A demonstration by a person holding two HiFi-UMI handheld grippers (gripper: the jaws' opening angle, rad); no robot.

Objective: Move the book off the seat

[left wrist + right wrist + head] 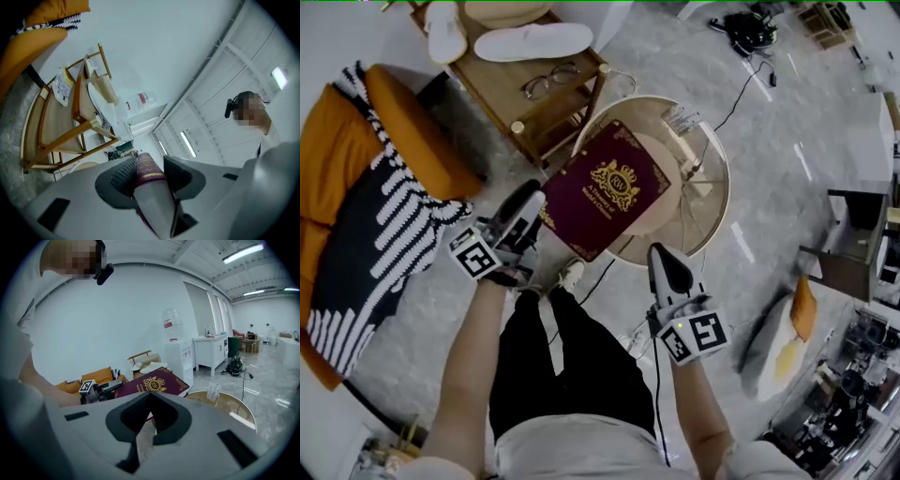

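**Book clear of seat, held by the left gripper**

The left gripper point(534, 202) is partly open, its jaws clamped on the lower-left edge of the maroon hardcover book with a gold crest point(609, 187). The book hangs tilted above the round glass-topped table point(722, 197), well apart from the orange armchair with a black-and-white throw point(403, 122). The right gripper point(661, 255) sits near the book's lower edge without touching it, jaws together and nothing between them.
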